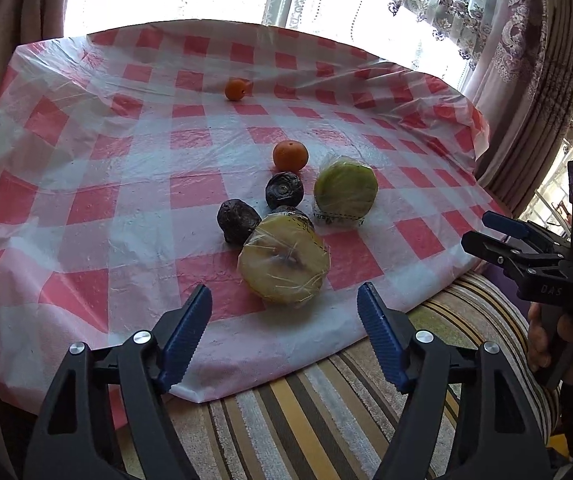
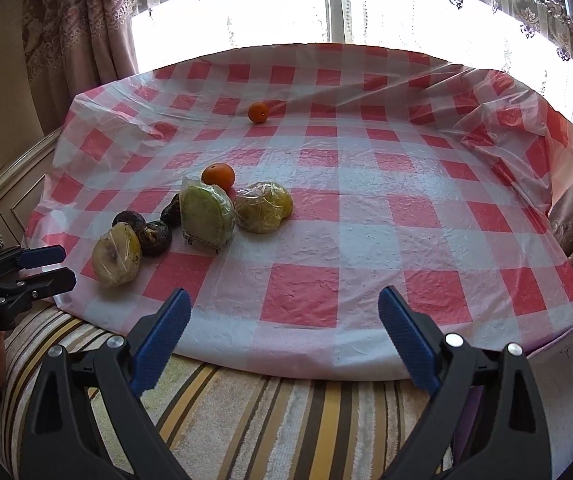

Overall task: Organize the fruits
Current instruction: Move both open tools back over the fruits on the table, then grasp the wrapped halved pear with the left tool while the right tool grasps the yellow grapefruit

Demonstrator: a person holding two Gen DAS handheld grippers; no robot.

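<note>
both grippers, left gripper (image 1: pixel 284 312) and right gripper (image 2: pixel 284 316), released, empty; approach step; next: far orange (image 1: pixel 237 89), well beyond fruit cluster (image 1: pixel 286 216).

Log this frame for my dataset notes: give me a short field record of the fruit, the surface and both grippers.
surface: red-and-white checked tablecloth
oranges: near orange beside the cluster; far orange alone
dark fruits: three, in the cluster
wrapped fruit: yellow half, green half, a third wrapped piece
left gripper: open, holds nothing
right gripper: open, holds nothing
</note>
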